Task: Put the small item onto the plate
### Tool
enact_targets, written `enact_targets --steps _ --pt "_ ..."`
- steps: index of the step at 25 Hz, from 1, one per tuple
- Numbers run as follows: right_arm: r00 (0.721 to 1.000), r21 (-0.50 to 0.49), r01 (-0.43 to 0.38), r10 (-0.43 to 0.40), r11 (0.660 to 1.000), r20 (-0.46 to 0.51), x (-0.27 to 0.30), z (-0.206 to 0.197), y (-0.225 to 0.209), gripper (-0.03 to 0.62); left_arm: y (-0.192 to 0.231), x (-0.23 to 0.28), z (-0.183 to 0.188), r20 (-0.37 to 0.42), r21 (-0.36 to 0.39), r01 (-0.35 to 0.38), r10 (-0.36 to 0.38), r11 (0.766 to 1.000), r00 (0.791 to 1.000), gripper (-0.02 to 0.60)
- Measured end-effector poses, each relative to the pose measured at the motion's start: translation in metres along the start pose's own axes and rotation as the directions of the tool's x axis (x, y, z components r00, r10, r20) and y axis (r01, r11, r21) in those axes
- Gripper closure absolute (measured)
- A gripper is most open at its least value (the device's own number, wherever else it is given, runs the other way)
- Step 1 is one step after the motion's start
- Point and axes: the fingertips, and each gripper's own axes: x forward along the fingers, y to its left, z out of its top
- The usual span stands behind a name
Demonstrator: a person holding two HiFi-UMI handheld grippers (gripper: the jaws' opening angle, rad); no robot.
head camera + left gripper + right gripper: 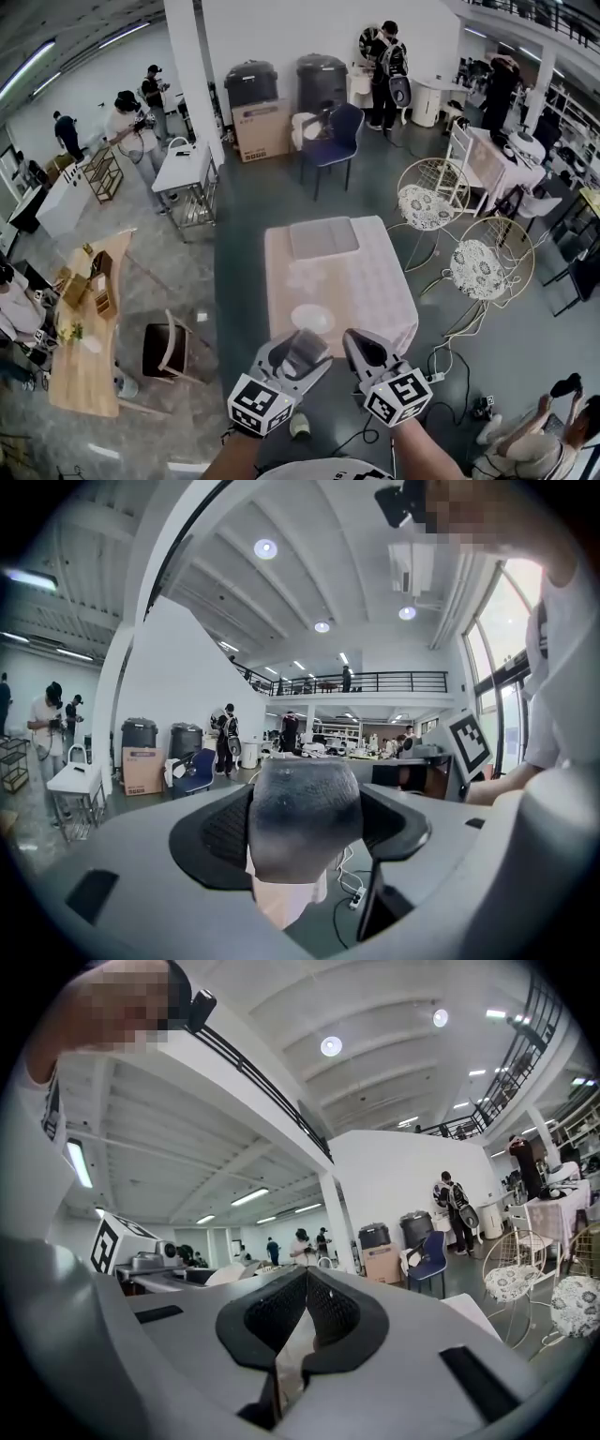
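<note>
A small dark grey rounded item (305, 819) sits between the jaws of my left gripper (306, 855), which is shut on it. In the head view the same item (304, 351) hangs in the left gripper (309, 356) just short of the table's near edge. A white plate (312, 319) lies on the pale tablecloth (366, 281), just beyond the item. My right gripper (361, 345) is beside the left one, and its jaws (302, 1288) are shut with nothing between them.
A grey mat (323, 237) lies at the table's far end. Two white wire chairs (427, 202) stand to the right, a blue chair (335, 136) behind. A power strip and cables (436, 375) lie on the floor. People stand around the room.
</note>
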Motion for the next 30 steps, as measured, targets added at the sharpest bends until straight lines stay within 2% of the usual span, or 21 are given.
enact_targets --steps 7,14,22,30 --pt "0.992 0.003 0.126 -0.126 0.992 0.033 0.054 -0.004 -0.025 0.580 0.061 0.032 -0.003 -0.006 0.039 0.084 -0.084 0.996 0.996 0.265" --pt "0.984 0.002 0.176 -0.177 0.984 0.006 0.070 -0.019 -0.037 0.581 0.097 0.066 -0.036 -0.072 0.061 0.115 -0.110 0.992 0.991 0.265" --pt "0.985 0.017 0.172 -0.172 0.985 0.014 0.099 -0.031 -0.061 0.580 0.125 0.105 -0.073 -0.146 0.048 0.124 -0.116 0.991 0.982 0.265" --pt "0.989 -0.033 0.150 -0.150 0.988 -0.013 0.131 -0.054 -0.115 0.580 0.160 0.155 -0.126 -0.231 0.028 0.106 -0.096 0.994 0.968 0.265"
